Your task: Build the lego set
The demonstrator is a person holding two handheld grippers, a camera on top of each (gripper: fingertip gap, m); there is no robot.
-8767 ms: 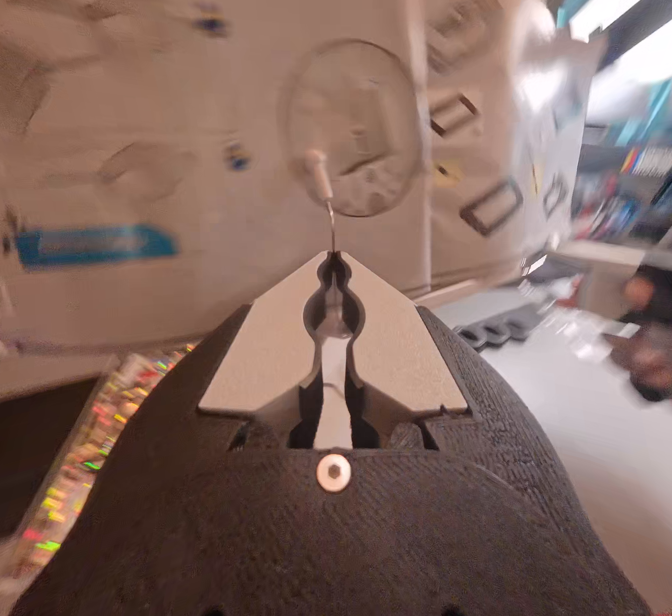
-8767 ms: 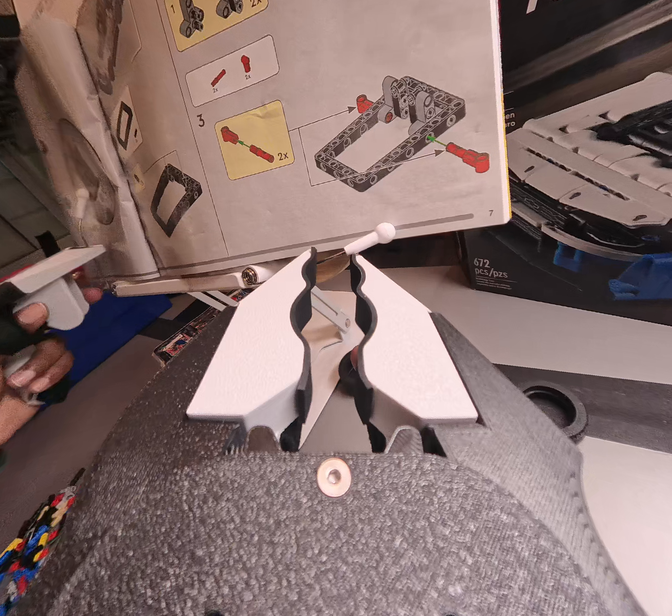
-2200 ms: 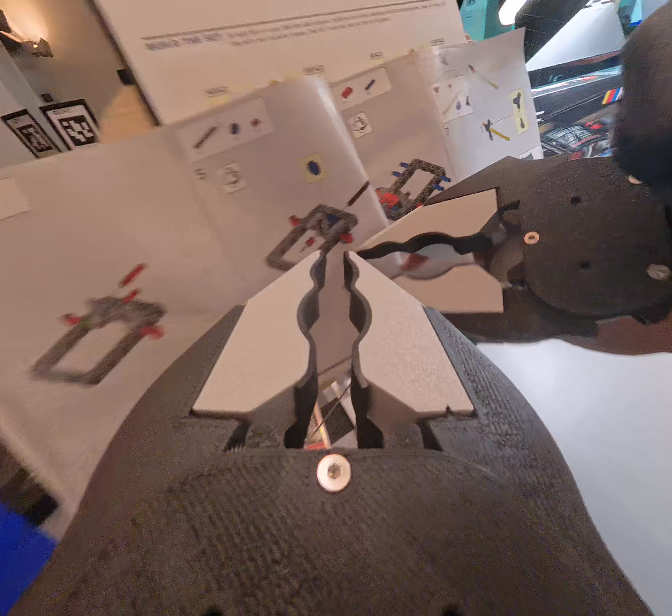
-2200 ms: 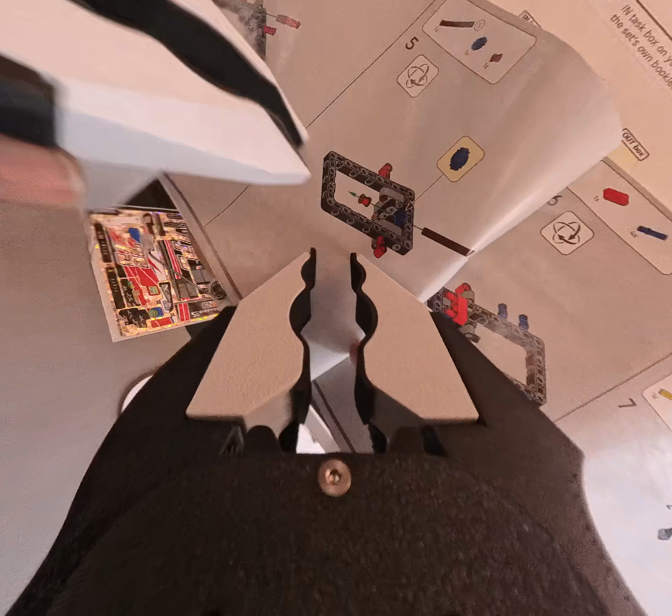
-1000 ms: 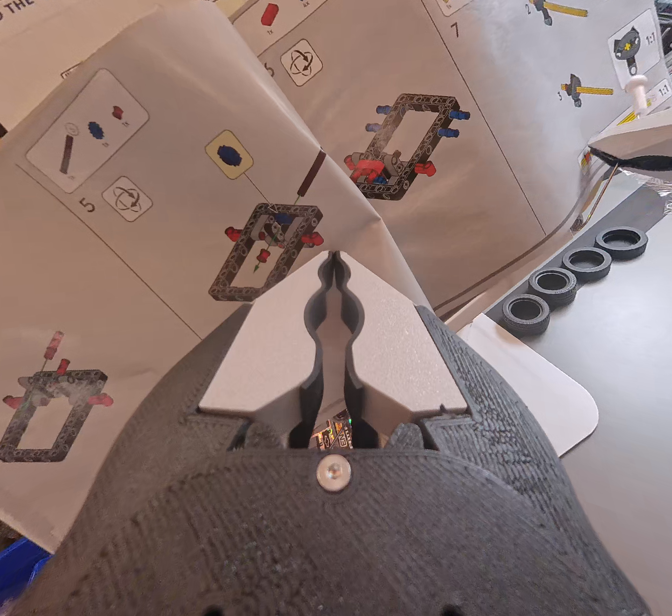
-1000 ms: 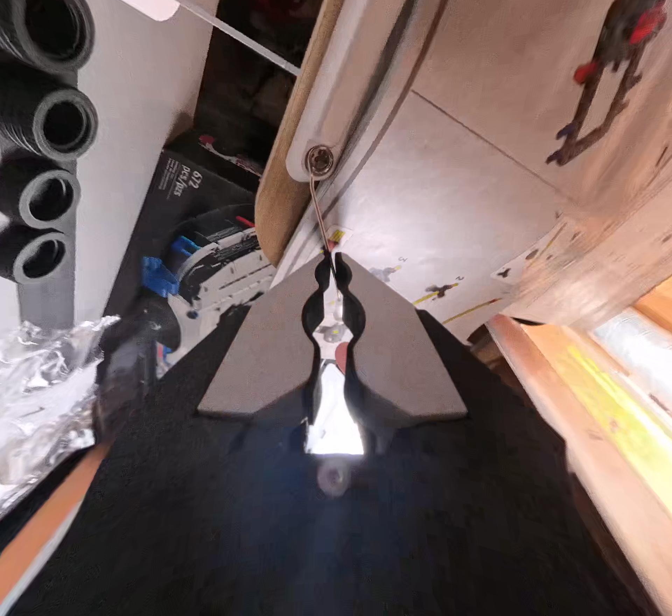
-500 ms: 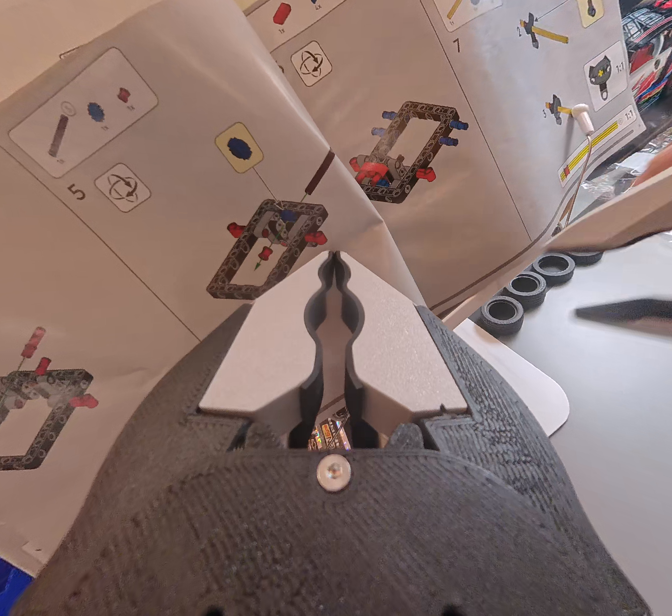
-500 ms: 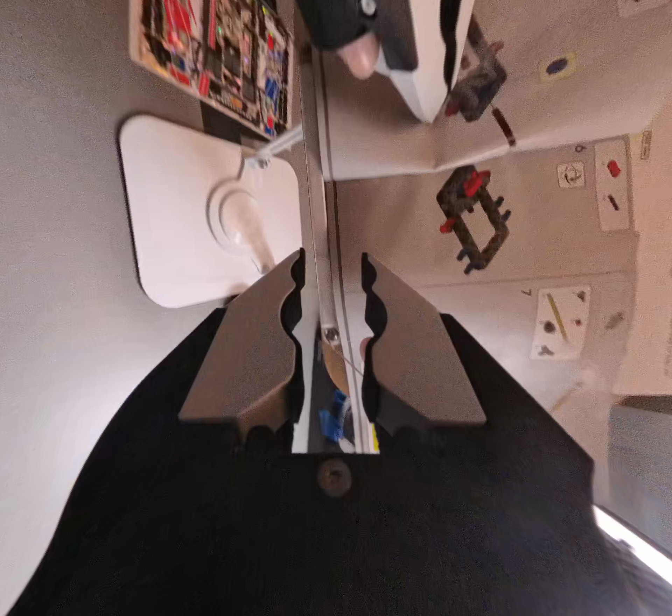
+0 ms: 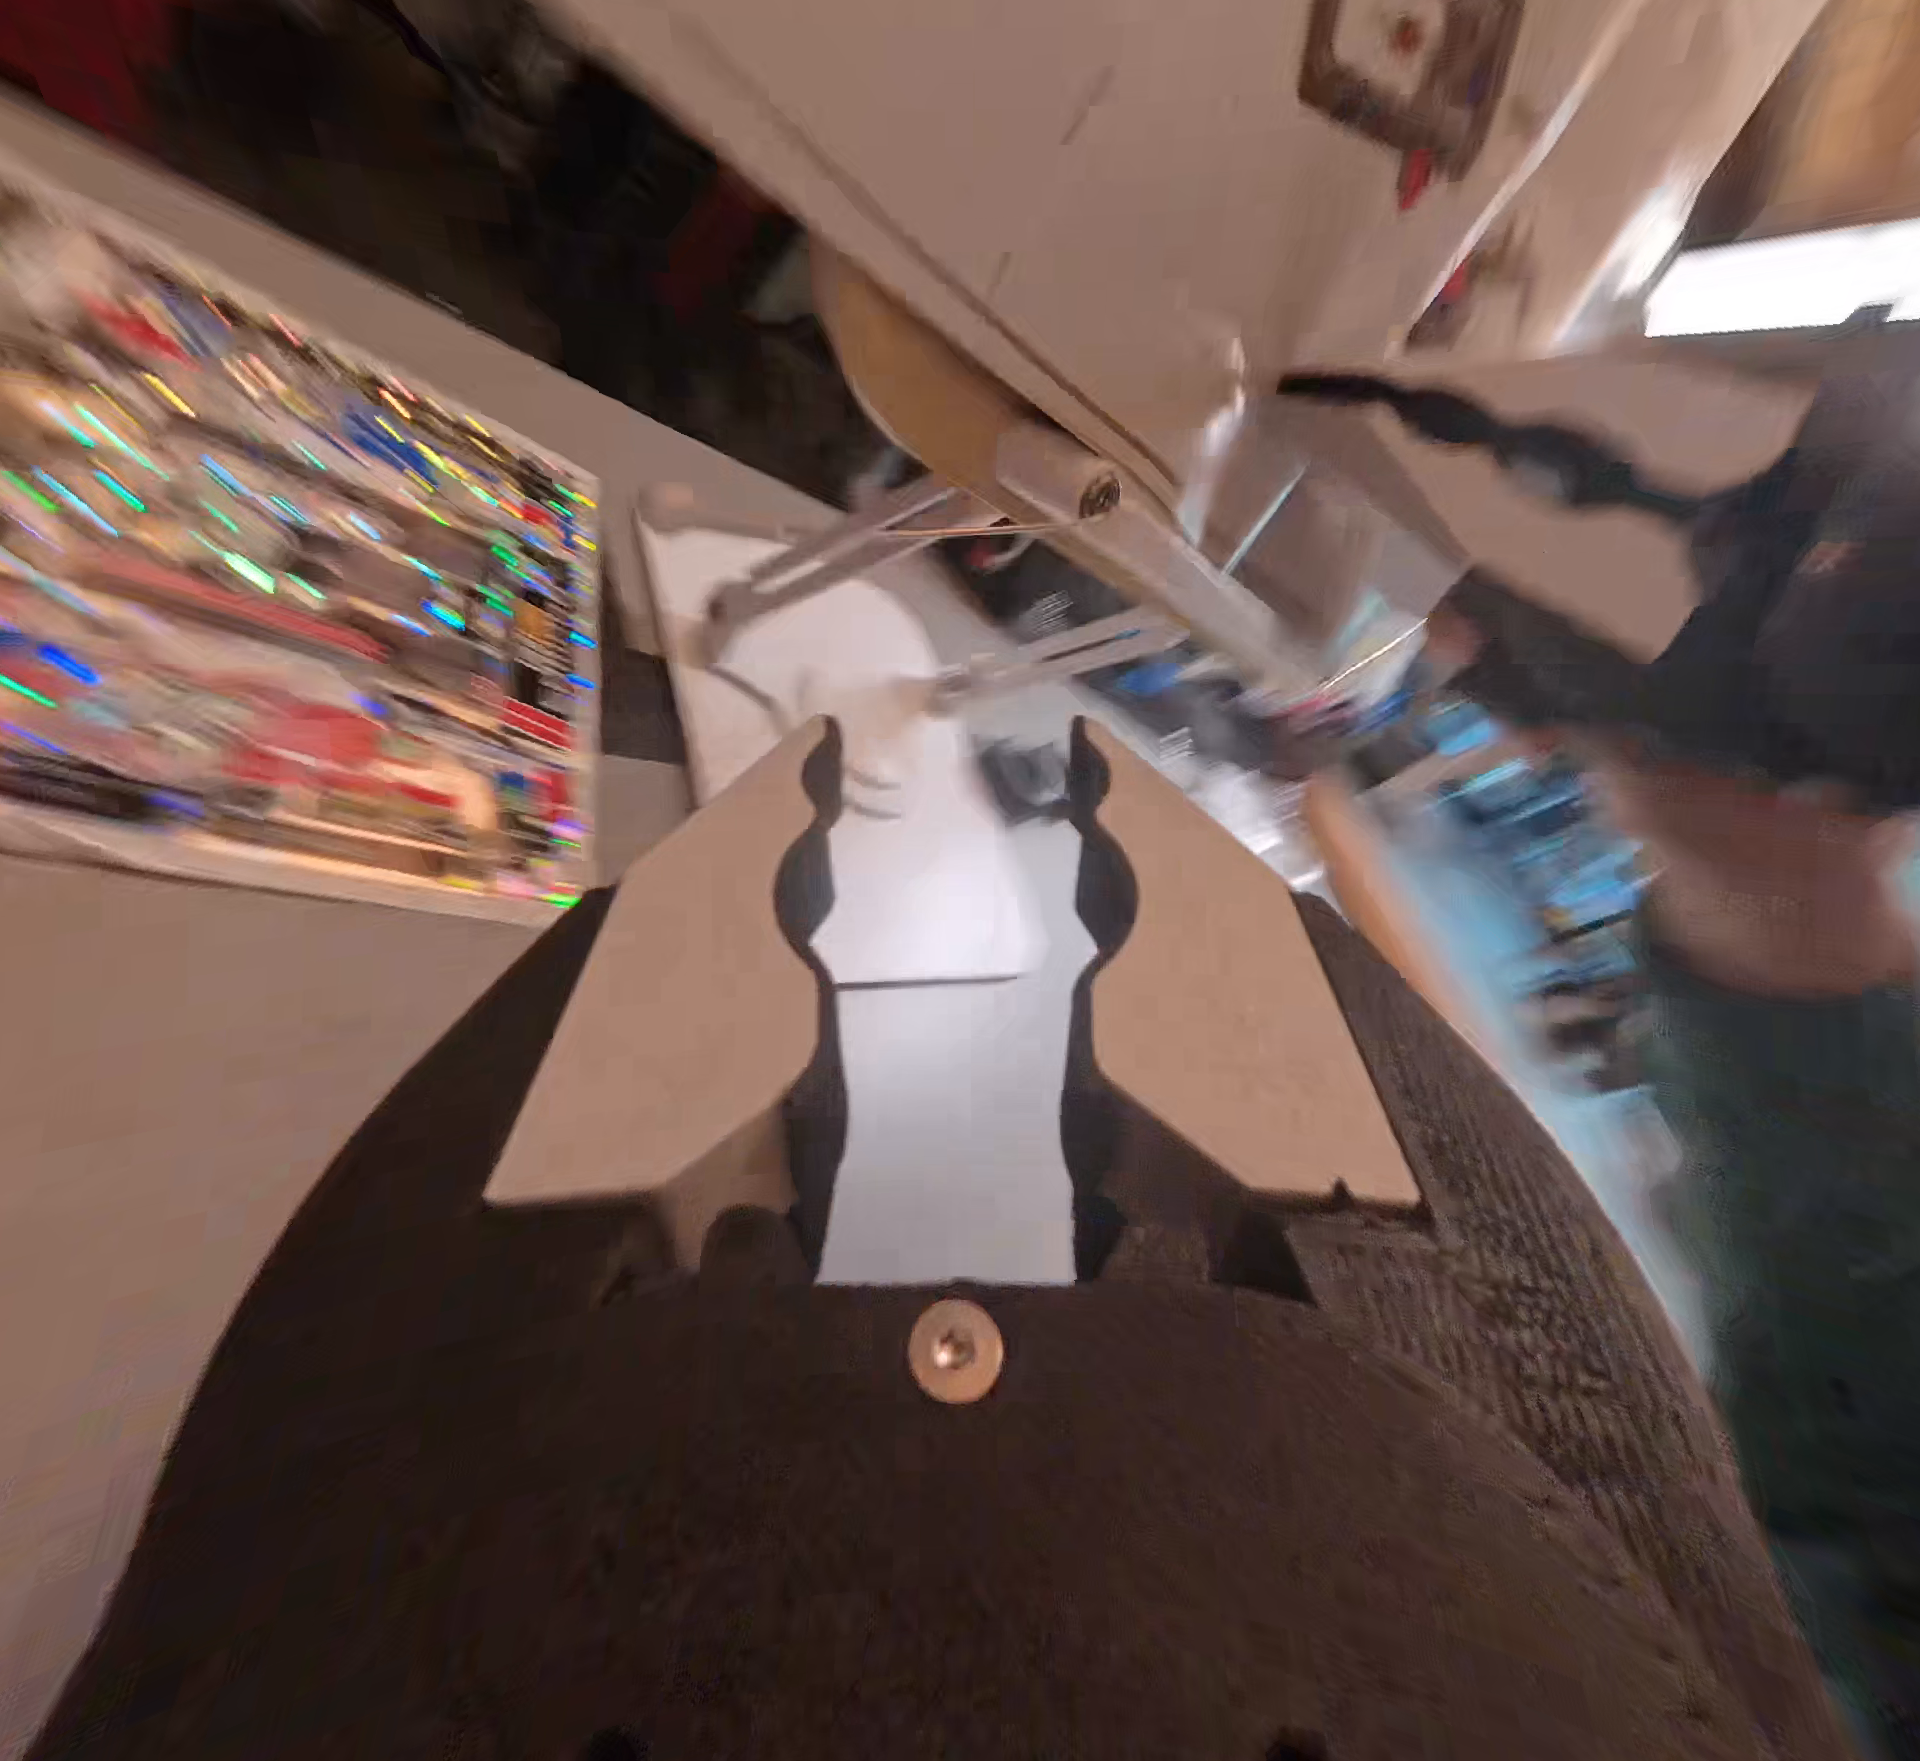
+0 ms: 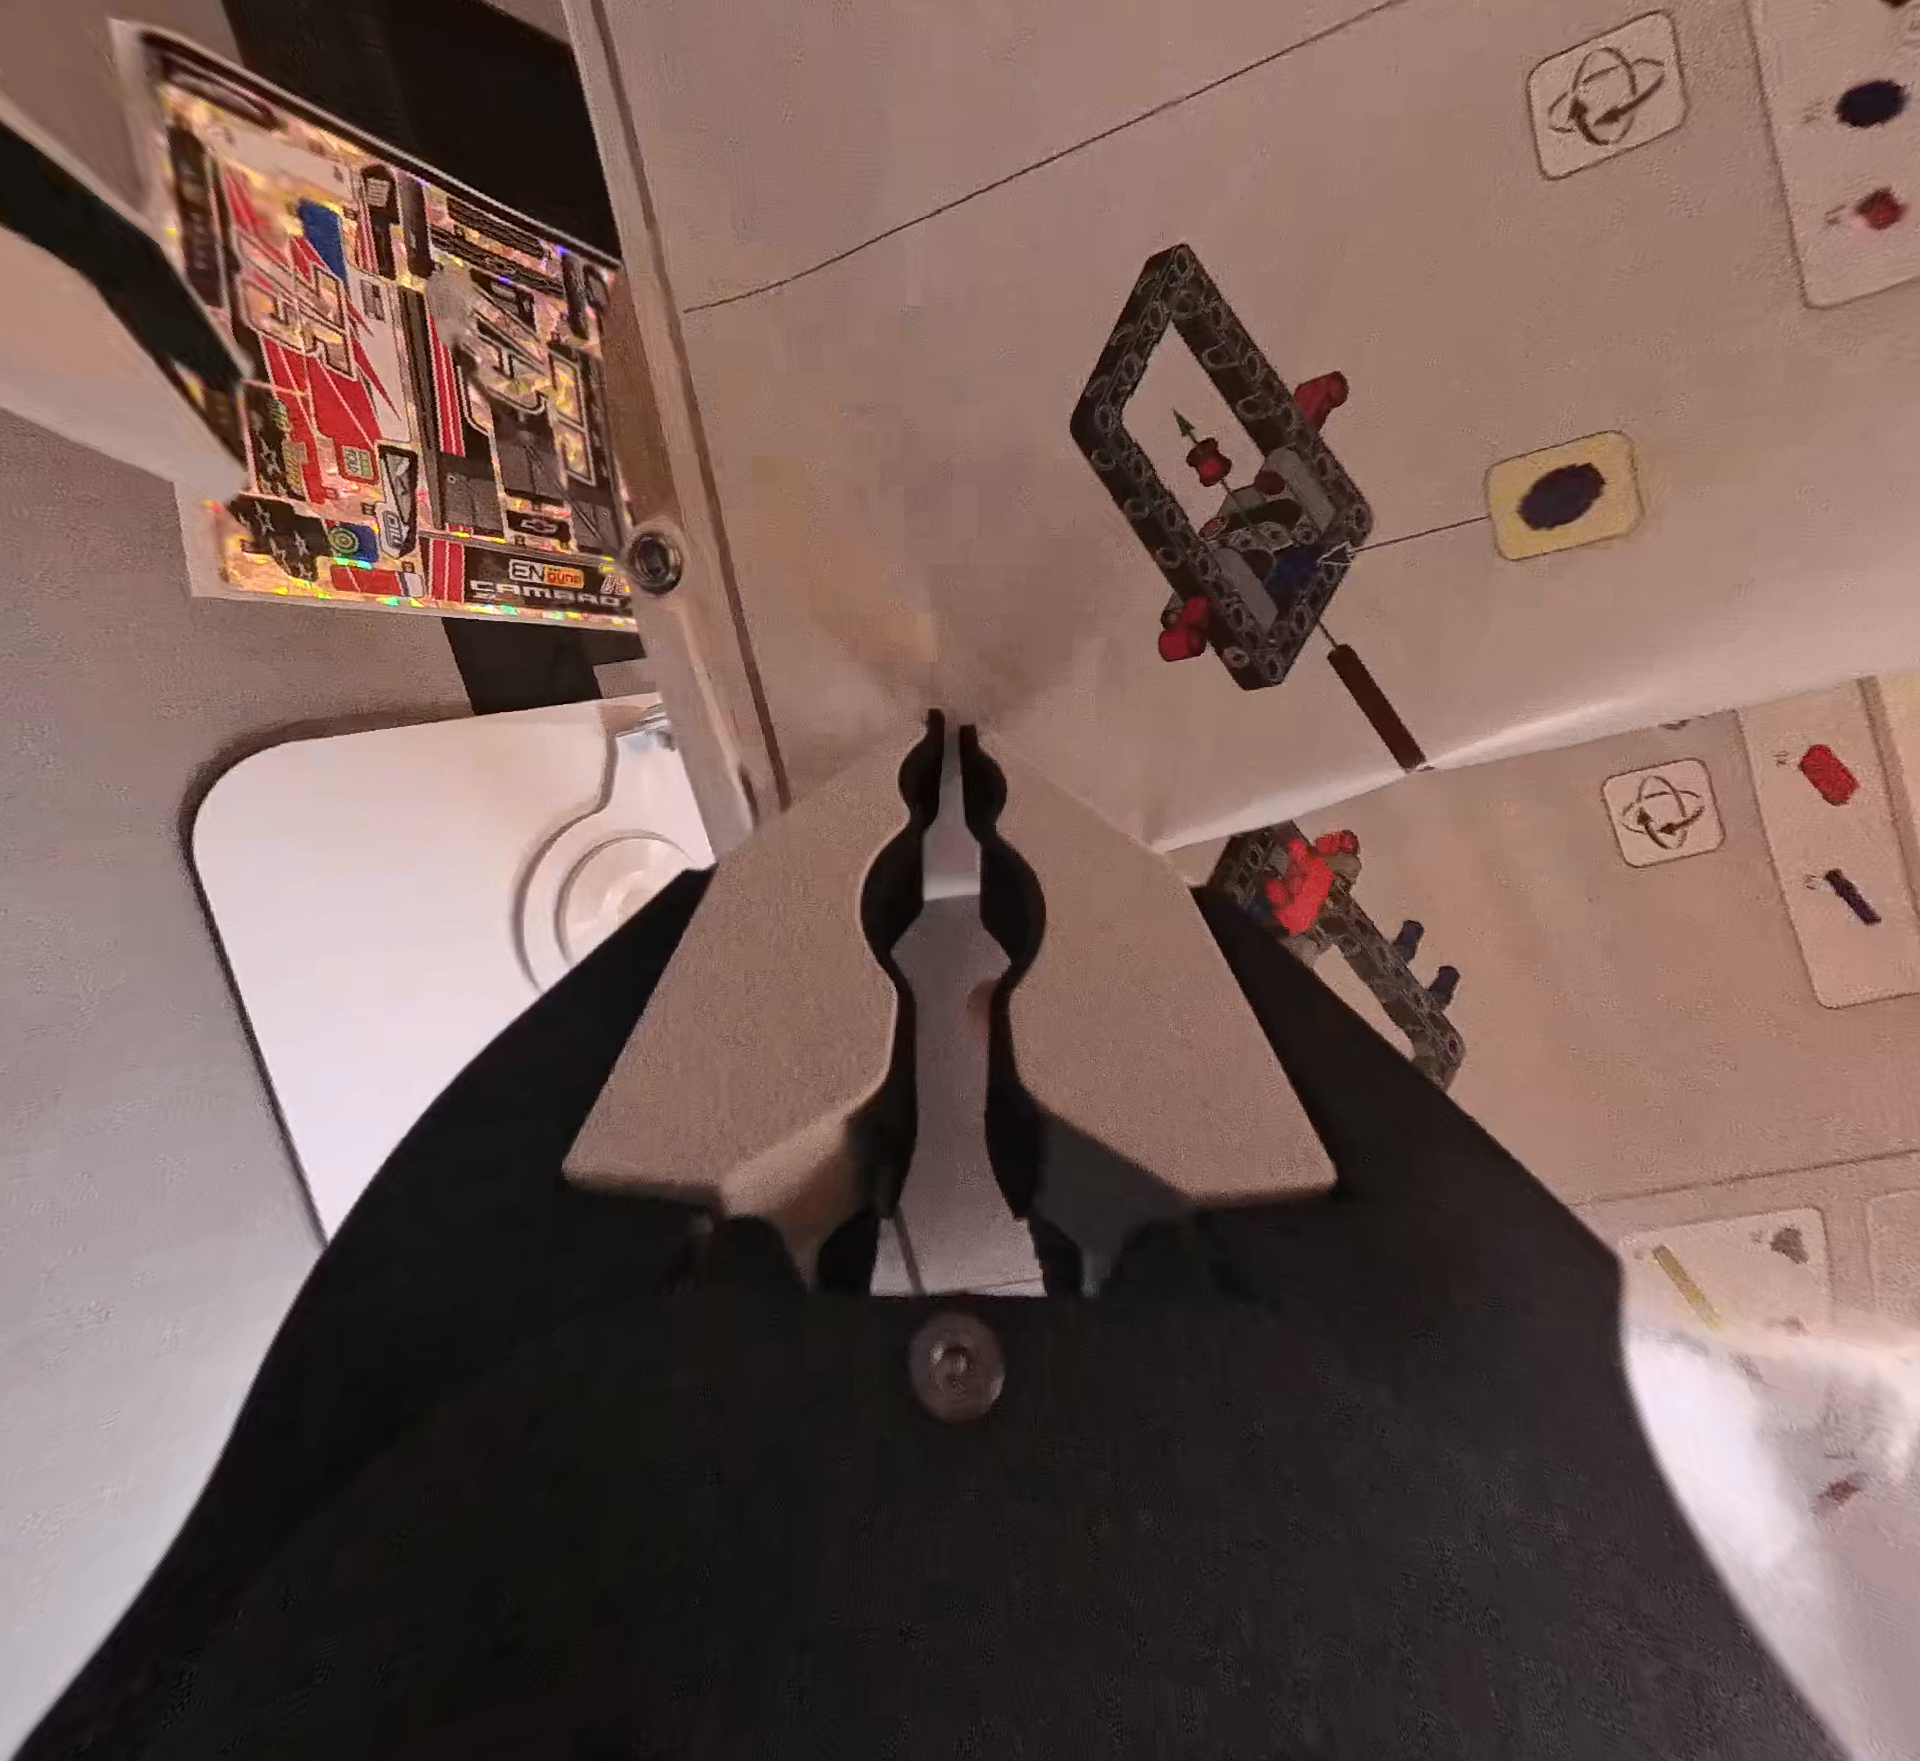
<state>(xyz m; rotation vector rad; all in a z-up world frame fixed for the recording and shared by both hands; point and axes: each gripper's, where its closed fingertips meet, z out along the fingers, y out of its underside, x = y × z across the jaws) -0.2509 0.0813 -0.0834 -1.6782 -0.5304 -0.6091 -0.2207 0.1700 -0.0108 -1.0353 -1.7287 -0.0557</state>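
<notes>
The left gripper (image 9: 951,755) has its jaws spread wide with nothing between them; through the gap shows the white base plate (image 9: 904,880) of a book stand on the grey table (image 9: 208,1036). This view is motion-blurred. At ten o'clock from the jaws lies a glittering sticker sheet (image 9: 281,662). At twelve to one o'clock the stand's metal ledge (image 9: 1091,506) and thin wire arms run under the instruction booklet (image 9: 1039,49), seen here from low down and edge-on, with only one frame diagram visible at upper right. At two o'clock the right gripper (image 9: 1507,454) shows its white fingers nearly together at the booklet's lower edge.

The right wrist view is sharp. The right gripper (image 10: 948,724) has its tips pressed almost together on the curled corner of a booklet page (image 10: 1039,568); whether the paper is truly pinched is hard to tell from the blur at the tips. Only this view shows the open instruction booklet (image 10: 1351,153) face-on: building diagrams of a dark frame with red and blue pins, at one to three o'clock. The sticker sheet (image 10: 395,381) sits at ten o'clock, the white base plate (image 10: 395,880) at nine o'clock, and a white finger of the left gripper (image 10: 94,329) enters at the left edge.
</notes>
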